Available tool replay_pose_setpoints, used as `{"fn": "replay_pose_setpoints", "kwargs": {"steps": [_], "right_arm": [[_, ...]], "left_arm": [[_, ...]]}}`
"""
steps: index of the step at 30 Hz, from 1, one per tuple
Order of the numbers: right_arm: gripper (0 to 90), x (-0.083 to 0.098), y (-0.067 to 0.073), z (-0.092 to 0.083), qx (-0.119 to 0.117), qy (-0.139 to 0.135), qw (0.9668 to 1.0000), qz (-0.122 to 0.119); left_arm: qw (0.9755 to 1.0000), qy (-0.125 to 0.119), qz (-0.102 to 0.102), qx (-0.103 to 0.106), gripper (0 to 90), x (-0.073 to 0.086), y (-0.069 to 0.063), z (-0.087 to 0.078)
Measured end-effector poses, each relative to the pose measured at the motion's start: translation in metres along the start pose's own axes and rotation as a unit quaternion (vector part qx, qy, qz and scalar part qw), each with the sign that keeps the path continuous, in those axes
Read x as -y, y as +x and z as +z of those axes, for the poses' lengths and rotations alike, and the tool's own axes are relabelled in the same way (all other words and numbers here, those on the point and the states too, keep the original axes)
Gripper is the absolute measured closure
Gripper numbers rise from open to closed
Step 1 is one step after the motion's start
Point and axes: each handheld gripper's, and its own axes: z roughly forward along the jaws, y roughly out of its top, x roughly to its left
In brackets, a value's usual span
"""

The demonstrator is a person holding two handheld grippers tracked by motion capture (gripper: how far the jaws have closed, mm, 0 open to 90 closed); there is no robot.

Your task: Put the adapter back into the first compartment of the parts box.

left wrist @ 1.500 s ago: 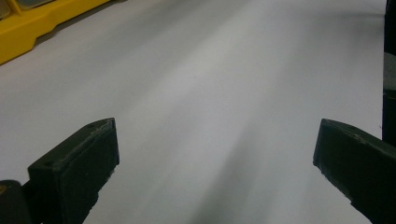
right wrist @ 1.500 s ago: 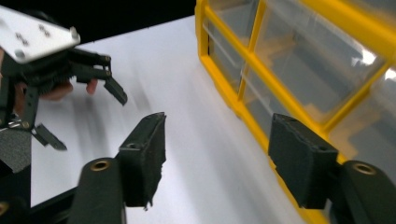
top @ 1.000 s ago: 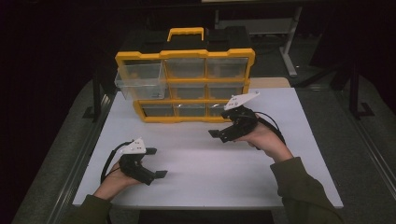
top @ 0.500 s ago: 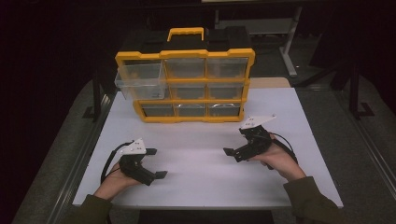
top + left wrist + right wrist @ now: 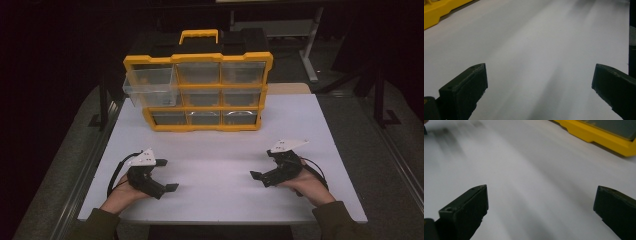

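While both your tongs rest low on the white bench [image 5: 220,150], nothing sits between their jaws.
Your left tongs [image 5: 162,176] gape wide near the front edge; your right tongs [image 5: 264,169] have just been opening and stand wide too, well apart from the yellow drawer organizer [image 5: 200,85], whose upper-left drawer [image 5: 150,86] is pulled out.

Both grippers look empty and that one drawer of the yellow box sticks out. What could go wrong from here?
The top-left drawer juts from the yellow organizer; a bump from the open left gripper could perhaps tip it out. The organizer stands free on the white table, so pushing the drawer with the open right gripper might slide it back.
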Motion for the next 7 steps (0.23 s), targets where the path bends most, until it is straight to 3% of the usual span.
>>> {"fn": "replay_pose_setpoints", "kwargs": {"steps": [7], "right_arm": [[0.0, 0.0115, -0.0028, -0.0044, 0.008, -0.002, 0.9999, 0.008]], "left_arm": [[1.0000, 0.002, 0.001, -0.001, 0.0, 0.0001, 0.0003, -0.0001]]}}
